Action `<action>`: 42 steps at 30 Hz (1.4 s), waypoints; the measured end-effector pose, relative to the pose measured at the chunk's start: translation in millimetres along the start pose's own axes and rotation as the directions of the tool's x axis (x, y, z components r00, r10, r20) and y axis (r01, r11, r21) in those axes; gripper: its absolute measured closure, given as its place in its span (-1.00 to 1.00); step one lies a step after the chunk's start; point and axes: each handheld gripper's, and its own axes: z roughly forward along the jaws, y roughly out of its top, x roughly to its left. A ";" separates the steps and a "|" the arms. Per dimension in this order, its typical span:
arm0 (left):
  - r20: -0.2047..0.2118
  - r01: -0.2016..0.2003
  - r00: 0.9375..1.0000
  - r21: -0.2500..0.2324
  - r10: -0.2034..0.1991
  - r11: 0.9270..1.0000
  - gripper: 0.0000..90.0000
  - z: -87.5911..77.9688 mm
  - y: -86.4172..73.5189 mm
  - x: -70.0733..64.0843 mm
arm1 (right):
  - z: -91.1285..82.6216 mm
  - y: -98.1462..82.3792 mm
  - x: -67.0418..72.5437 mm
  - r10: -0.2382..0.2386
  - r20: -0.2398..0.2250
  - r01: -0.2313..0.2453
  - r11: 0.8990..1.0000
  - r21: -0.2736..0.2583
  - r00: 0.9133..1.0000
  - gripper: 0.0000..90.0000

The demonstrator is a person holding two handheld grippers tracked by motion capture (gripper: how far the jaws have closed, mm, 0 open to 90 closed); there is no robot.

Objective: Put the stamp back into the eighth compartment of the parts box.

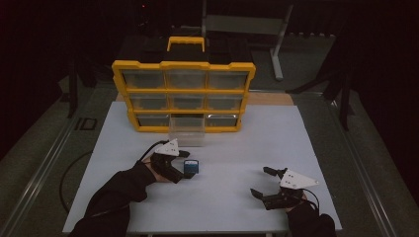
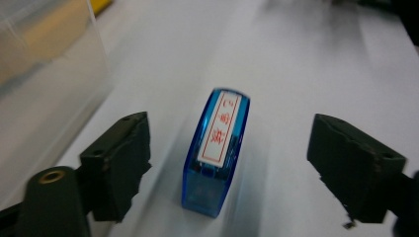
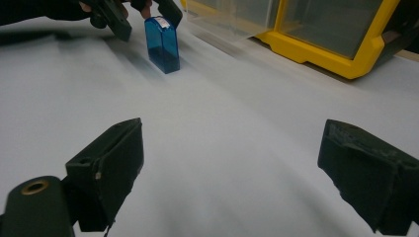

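The step in hand looks like the grasp: the left gripper (image 1: 184, 161) straddles the blue stamp (image 1: 191, 167), which stands on the white table (image 1: 237, 148) just in front of the pulled-out clear drawer (image 1: 187, 132). Its jaws are released, with the stamp between them, untouched. Next they must close squarely on its sides. The right gripper (image 1: 261, 181) rests open, well apart.

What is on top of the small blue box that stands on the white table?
The blue box carries a white label with red characters on its top face. Nothing else lies on it. The left gripper straddles it, jaws apart from its sides. Its underside, against the table, is hidden.
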 end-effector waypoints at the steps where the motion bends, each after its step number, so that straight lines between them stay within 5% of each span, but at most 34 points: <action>1: 0.000 0.000 1.000 0.000 0.000 1.000 -0.58 0.0 0.0 0.0 | 0.0 0.0 0.0 0.000 0.000 0.000 1.000 0.000 1.000 -0.77; 5: 0.005 -0.001 1.000 0.024 0.001 1.000 -0.57 2.1 -1.0 2.0 | 0.2 0.0 0.0 0.000 -0.002 0.000 1.000 -0.001 1.000 -0.77; 6: 0.016 0.011 1.000 0.059 -0.011 0.998 -0.43 3.9 -1.6 4.2 | 0.2 0.1 0.2 -0.001 -0.001 0.001 1.000 -0.003 1.000 -0.77; 17: 0.054 -0.003 0.999 0.138 -0.004 0.990 0.06 9.2 1.5 11.6 | 0.2 -0.2 -0.2 0.002 -0.009 -0.002 1.000 -0.006 1.000 -0.77; 30: 0.071 -0.068 0.996 0.181 0.055 0.981 0.33 16.4 6.3 14.9 | 0.4 -0.5 -0.4 0.006 -0.014 -0.006 1.000 -0.002 1.000 -0.77; 42: 0.105 -0.123 0.989 0.169 0.107 0.978 0.55 17.6 7.1 14.4 | 0.3 -0.7 -0.5 0.008 -0.015 -0.008 1.000 -0.004 1.000 -0.77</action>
